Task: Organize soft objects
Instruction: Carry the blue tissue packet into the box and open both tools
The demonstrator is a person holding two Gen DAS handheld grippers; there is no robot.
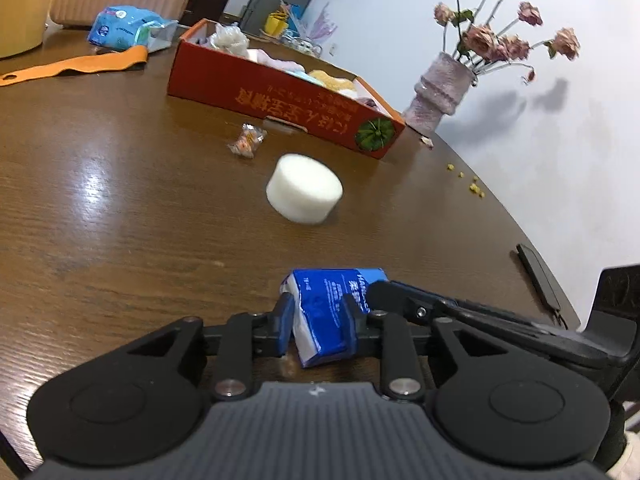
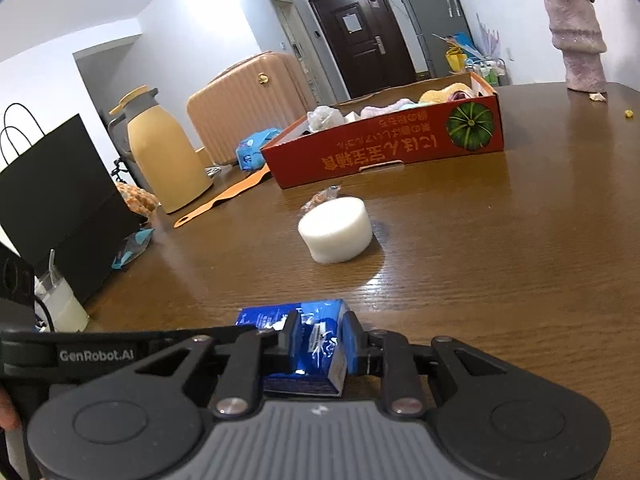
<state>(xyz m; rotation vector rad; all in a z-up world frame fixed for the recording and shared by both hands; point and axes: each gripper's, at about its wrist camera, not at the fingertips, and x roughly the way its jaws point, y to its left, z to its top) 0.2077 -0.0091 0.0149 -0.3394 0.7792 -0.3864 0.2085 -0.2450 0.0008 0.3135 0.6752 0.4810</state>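
Note:
A blue tissue pack (image 1: 332,284) (image 2: 272,314) sits low over the brown table, held from two sides. My left gripper (image 1: 318,322) is shut on it, its pads pressing the crumpled wrapper. My right gripper (image 2: 322,344) is shut on the same pack, and one of its black fingers (image 1: 400,292) reaches in from the right in the left wrist view. Ahead lies a white foam cylinder (image 1: 304,188) (image 2: 336,228) on the table. Behind it stands a red cardboard box (image 1: 280,100) (image 2: 380,148) holding several soft items.
A small wrapped candy (image 1: 247,140) (image 2: 320,198) lies between the cylinder and the box. An orange strap (image 1: 72,66), a blue packet (image 1: 120,28), a yellow thermos (image 2: 164,148) and a black bag (image 2: 60,200) stand at the left. A vase of flowers (image 1: 440,84) is by the right edge.

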